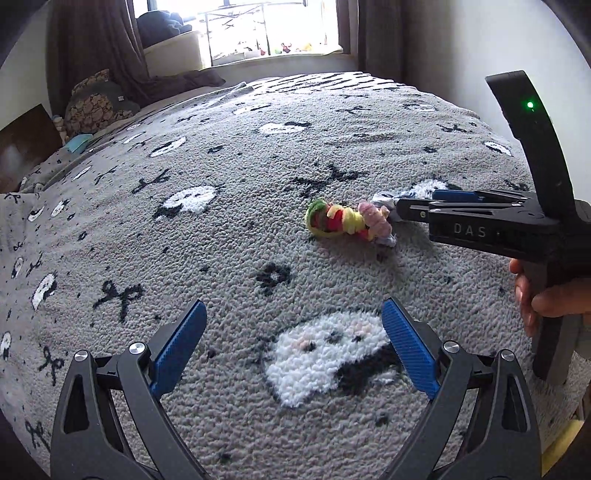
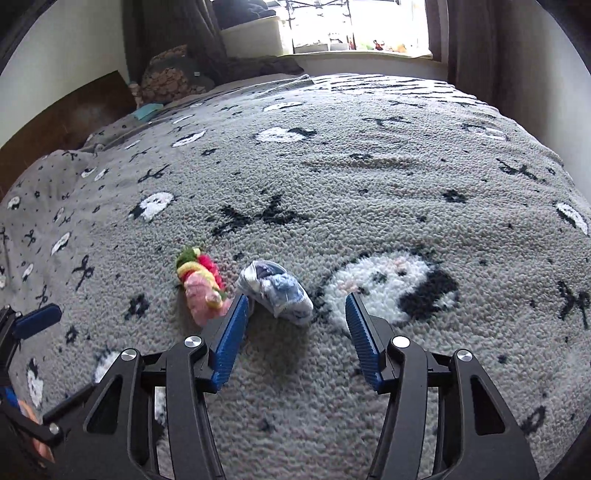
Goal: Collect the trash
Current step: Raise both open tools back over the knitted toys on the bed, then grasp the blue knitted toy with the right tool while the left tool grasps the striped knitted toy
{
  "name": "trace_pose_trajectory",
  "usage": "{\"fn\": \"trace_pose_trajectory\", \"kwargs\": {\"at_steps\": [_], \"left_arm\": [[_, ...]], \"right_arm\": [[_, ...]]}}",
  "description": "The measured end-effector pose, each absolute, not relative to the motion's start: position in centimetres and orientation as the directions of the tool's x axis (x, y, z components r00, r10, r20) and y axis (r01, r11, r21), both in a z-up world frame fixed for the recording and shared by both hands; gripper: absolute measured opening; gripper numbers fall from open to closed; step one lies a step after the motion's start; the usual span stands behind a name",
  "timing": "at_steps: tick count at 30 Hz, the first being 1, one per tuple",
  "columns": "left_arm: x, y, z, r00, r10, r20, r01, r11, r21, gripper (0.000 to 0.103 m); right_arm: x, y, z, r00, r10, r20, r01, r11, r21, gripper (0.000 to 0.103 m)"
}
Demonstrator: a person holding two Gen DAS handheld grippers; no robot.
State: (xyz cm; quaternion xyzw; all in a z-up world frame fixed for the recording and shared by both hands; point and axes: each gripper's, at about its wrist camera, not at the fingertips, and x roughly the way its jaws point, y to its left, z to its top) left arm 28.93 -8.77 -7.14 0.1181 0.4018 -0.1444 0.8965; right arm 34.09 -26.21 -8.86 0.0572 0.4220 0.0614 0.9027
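A crumpled white-and-blue wad [image 2: 275, 291] lies on the grey patterned blanket [image 2: 369, 177]. Touching its left side is a bundle of bright fuzzy bands [image 2: 203, 284] in green, red, yellow and pink. My right gripper [image 2: 296, 295] is open, its blue pads either side of the wad's near end without pressing it. In the left wrist view the right gripper [image 1: 399, 206] comes in from the right and hides most of the wad [image 1: 384, 199], next to the bundle [image 1: 343, 221]. My left gripper [image 1: 293, 302] hangs open and empty over the blanket, short of the bundle.
The blanket covers a bed. Pillows [image 1: 96, 107] and a dark wooden headboard [image 1: 26, 144] are at the far left, a window [image 1: 273, 29] with brown curtains at the far end, a white wall at the right. A hand [image 1: 546, 295] holds the right gripper's handle.
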Motion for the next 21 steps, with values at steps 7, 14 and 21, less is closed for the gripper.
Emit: {"fn": "trace_pose_trajectory", "kwargs": {"at_steps": [7,14,21], "left_arm": [[31.0,-9.5,-8.1,0.621,-0.147,-0.77,0.342,0.935,0.098,0.09],[32.4,-11.1,-8.3,0.631,-0.152,-0.761,0.349,0.931,0.104,0.09],[35.2,-14.1,-8.3,0.611,-0.193,-0.768,0.361,0.931,0.054,0.091]], "right_arm": [[36.3,-24.1,-9.6,0.599,0.159,-0.785,-0.108,0.987,0.118,0.032],[35.3,-26.4,-6.7,0.624,0.156,-0.766,-0.1,0.988,0.12,0.025],[33.9,-31.6,-4.4,0.655,0.085,-0.751,-0.03,0.996,0.087,0.025]]}}
